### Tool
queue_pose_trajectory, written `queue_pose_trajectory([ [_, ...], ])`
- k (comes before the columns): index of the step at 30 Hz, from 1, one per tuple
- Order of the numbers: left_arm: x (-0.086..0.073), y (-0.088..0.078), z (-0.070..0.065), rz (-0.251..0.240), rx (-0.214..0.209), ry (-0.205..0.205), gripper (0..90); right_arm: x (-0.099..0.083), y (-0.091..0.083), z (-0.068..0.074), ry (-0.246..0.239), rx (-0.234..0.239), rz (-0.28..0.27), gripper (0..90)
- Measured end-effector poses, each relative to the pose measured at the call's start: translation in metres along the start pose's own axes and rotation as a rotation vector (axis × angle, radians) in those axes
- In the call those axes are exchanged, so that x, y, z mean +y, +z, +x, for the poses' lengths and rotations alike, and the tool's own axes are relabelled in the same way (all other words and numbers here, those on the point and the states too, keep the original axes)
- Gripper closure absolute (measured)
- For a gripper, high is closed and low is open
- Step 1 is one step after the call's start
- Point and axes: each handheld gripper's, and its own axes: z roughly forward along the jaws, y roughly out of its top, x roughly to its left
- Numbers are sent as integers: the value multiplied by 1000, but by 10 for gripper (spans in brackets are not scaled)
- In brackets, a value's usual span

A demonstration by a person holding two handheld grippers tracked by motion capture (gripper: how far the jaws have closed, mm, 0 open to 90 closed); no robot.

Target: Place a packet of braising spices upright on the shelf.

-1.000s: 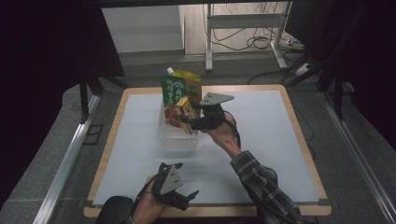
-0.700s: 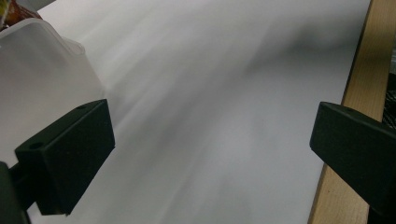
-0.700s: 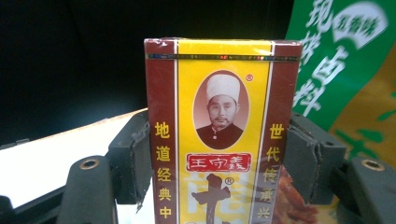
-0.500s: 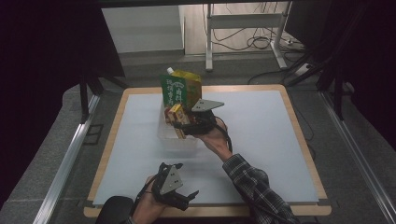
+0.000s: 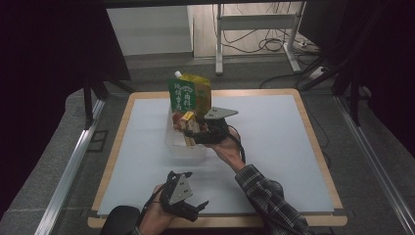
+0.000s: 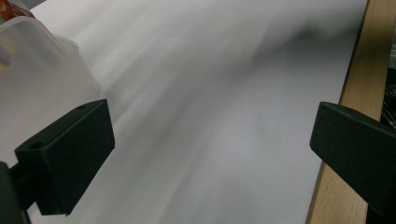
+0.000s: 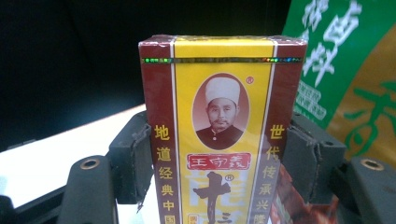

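The yellow-and-maroon box (image 7: 219, 135) sits upright between the jaws of my right hand-held gripper (image 5: 193, 133), which has it clamped by its two narrow sides; in the high view the box (image 5: 187, 123) hangs over the clear plastic tub (image 5: 182, 147), just in front of the green pouch (image 5: 188, 95).

By size: the bench (image 5: 274, 147), a white sheet framed in pale wood, carries everything. On it, left of the middle and toward the far edge, stands the clear tub; in my left gripper view its frosted corner (image 6: 42, 79) shows at the upper left. The green pouch with white lettering and a white cap stands in the tub at its far side, and in my right gripper view it (image 7: 345, 60) rises just behind the box. Beside the box, low in the tub, lies a reddish packet (image 7: 299, 205).

My left hand-held gripper (image 5: 188, 208) rests at the near edge of the bench, well apart from the tub, its jaws spread wide and bare.
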Motion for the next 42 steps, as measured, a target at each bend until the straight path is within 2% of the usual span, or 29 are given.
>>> queue_pose_trajectory([
  [5,0,0,0,2,2,5,0,-10,4,-2,10,-12,31,324],
  [11,0,0,0,3,3,5,0,-24,9,-3,0,-25,75,327],
  [16,0,0,0,0,6,1,0,-32,9,-5,29,-32,98,329],
  [19,0,0,0,0,5,1,0,-35,9,-5,21,-34,113,330],
  [22,0,1,-1,1,6,3,0,-38,9,-8,48,-25,119,330],
  [31,0,0,1,0,8,-1,0,-31,10,-8,38,-31,167,308],
  [36,0,0,2,-3,11,-8,0,-25,10,-7,20,-39,183,236],
  [42,0,0,2,-6,11,-12,0,-20,8,-5,8,-51,203,191],
])
